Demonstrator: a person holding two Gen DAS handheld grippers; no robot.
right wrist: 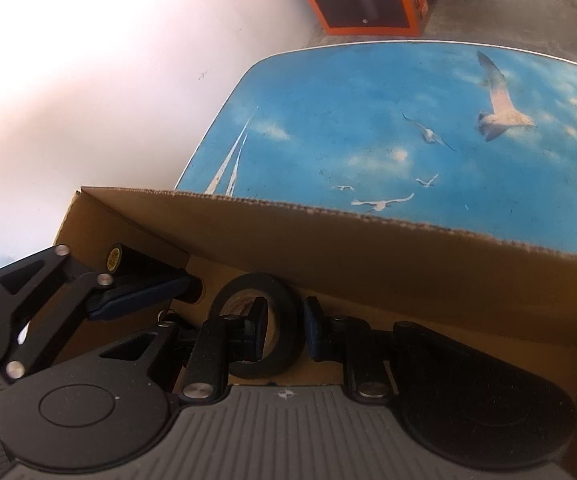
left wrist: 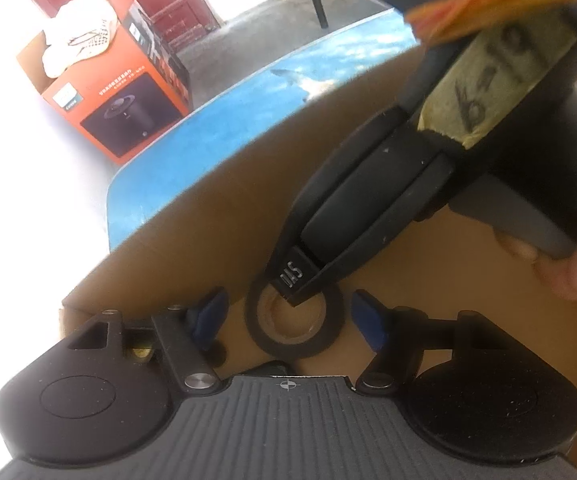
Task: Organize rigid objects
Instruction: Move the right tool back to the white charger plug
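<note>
Reaching down into an open cardboard box, both grippers work around one roll of black tape. The box stands on a blue table printed with sky and gulls.

Right wrist view: the right gripper is clamped on the wall of the tape roll. One finger sits inside the cardboard core and the other finger presses on the outside of the ring. The roll stands tilted on edge near the far wall of the box. The left gripper enters from the left, and one of its blue-padded fingers lies just beside the roll. A black item with a round yellow label sits in the far left corner; this view alone shows it.

Left wrist view: the left gripper has its jaws apart, one blue pad on each side of the tape roll, neither pad visibly pressing on it. The right gripper comes in from the upper right, with its tip inside the hole of the roll. This view alone shows a hand on that gripper's handle and a strip of tan tape with handwritten marks on its body. An orange carton stands on the floor beyond the table, seen in both views.
</note>
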